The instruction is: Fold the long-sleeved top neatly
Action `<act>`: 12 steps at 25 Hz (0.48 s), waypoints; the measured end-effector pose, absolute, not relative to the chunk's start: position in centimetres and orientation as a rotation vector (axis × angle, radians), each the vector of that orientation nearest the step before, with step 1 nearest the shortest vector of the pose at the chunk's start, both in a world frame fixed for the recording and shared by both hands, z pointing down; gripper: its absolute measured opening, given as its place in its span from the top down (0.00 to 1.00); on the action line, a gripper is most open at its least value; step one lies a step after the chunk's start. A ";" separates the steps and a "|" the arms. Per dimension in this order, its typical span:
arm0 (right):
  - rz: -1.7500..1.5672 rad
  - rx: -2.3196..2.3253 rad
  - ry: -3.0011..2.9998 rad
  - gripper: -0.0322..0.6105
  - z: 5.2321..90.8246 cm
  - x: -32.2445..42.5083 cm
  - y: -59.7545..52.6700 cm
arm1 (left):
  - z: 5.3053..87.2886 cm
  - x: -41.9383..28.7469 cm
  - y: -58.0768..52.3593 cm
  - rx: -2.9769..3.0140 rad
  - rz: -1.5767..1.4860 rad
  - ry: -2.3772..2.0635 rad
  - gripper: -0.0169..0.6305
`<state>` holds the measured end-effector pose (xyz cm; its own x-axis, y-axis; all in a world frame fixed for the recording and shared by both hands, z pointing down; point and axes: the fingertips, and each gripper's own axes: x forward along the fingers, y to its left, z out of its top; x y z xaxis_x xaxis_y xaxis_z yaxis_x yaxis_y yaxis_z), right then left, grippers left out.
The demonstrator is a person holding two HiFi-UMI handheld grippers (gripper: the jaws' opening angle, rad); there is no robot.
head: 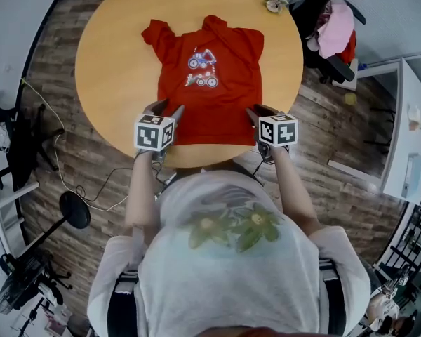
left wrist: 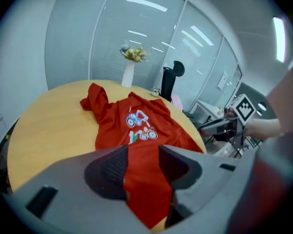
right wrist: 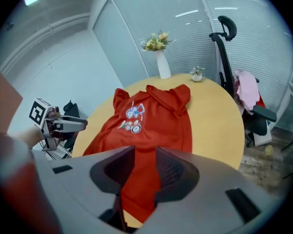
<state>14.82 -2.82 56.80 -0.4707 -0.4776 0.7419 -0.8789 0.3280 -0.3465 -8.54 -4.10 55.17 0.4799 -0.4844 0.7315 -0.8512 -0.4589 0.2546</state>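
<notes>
- Head view: a red long-sleeved top (head: 210, 83) with a tractor print lies spread front up on a round honey-coloured wooden surface (head: 112, 48). Its collar is at the far side and its hem at the near edge. One sleeve is bunched at the far left. The left gripper (head: 167, 108) sits at the hem's left corner and the right gripper (head: 261, 111) at its right corner.
- Left gripper view: the left gripper (left wrist: 142, 150) has its jaws wide apart over the near hem. The top (left wrist: 136, 126) shows through the gap and is not clamped. A white vase (left wrist: 128, 74) of flowers stands at the far rim, with a black office chair (left wrist: 170, 79) beyond. The right gripper (left wrist: 234, 118) is at the right.
- Right gripper view: the right gripper (right wrist: 145, 152) has a narrower gap, its jaws still apart over the cloth (right wrist: 151, 116). The vase (right wrist: 163, 65) stands far off. A pink garment (right wrist: 247, 94) drapes a chair at the right, and the left gripper (right wrist: 53, 123) is at the left.
</notes>
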 end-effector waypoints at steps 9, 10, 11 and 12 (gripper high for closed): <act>0.914 1.120 -2.191 0.69 53.8 11.7 -12.6 | 53.0 -8.3 -12.3 2.132 0.723 -1.188 0.70; 0.905 1.110 -2.199 0.69 53.7 11.3 -13.7 | 52.9 -8.5 -13.4 2.130 0.727 -1.200 0.70; 0.895 1.100 -2.206 0.69 53.5 11.0 -14.8 | 52.8 -8.7 -14.5 2.129 0.732 -1.211 0.70; 0.887 1.090 -2.213 0.69 53.4 10.7 -16.0 | 52.7 -8.9 -15.6 2.128 0.737 -1.224 0.70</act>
